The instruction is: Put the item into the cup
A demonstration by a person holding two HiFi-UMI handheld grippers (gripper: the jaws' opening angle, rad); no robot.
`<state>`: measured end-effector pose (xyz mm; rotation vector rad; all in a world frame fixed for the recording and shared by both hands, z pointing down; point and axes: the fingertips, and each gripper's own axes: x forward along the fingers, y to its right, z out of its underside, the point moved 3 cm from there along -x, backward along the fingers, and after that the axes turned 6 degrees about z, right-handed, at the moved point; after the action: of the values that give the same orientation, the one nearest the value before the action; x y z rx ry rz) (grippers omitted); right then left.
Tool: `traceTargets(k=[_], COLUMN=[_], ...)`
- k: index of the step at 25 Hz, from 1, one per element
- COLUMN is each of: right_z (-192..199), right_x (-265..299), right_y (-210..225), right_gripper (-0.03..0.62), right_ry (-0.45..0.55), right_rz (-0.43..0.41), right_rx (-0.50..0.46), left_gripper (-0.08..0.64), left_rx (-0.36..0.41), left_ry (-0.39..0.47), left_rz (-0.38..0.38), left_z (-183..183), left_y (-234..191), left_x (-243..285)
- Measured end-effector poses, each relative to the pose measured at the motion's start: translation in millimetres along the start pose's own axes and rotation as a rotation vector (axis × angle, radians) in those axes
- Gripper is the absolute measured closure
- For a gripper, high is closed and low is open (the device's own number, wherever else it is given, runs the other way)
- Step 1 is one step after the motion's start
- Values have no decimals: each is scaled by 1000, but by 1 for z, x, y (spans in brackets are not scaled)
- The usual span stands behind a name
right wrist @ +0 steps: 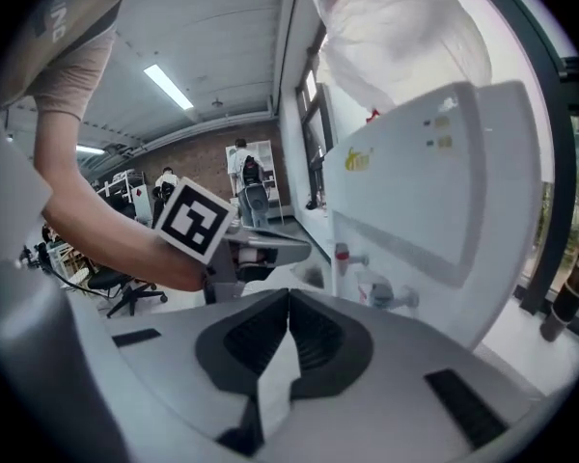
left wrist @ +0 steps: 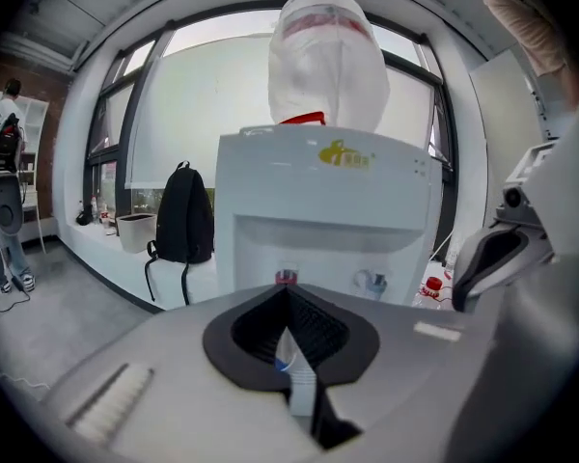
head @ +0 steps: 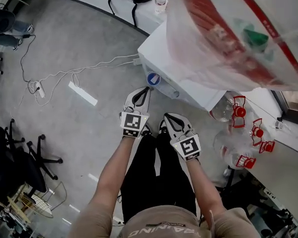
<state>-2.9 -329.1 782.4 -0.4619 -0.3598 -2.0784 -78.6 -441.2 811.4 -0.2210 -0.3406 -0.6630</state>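
Head view: left gripper (head: 145, 92) and right gripper (head: 165, 119) fingers pressed together, jug (head: 223, 33) seemingly bagged

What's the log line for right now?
left gripper shut, empty | right gripper shut, empty | both facing water dispenser

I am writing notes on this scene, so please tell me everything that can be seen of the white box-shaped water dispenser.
The white box-shaped water dispenser looks like plastic and stands upright. Its front carries a small yellow logo above a recessed bay with a red-topped tap and a bluish tap. A large clear bottle with red print sits inverted on top. The left gripper and right gripper, both shut, face it without touching.
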Motion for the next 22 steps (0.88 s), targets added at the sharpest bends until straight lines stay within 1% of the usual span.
traceTargets(k=[4, 9, 18, 22], right_z=[22, 32, 45, 49], right_x=[2, 3, 0, -2], right_y=[0, 2, 7, 6], right_gripper=[580, 580, 581, 580], right_ry=[-29, -45, -54, -62], right_rz=[-3, -2, 3, -4], right_rx=[20, 36, 43, 51], left_gripper=[554, 555, 555, 554], left_rx=[17, 39, 28, 11], left_ry=[-11, -66, -124, -129], left_rz=[3, 31, 20, 19], left_z=[15, 38, 66, 70], left_y=[-6, -4, -10, -16], left_x=[28, 54, 82, 92])
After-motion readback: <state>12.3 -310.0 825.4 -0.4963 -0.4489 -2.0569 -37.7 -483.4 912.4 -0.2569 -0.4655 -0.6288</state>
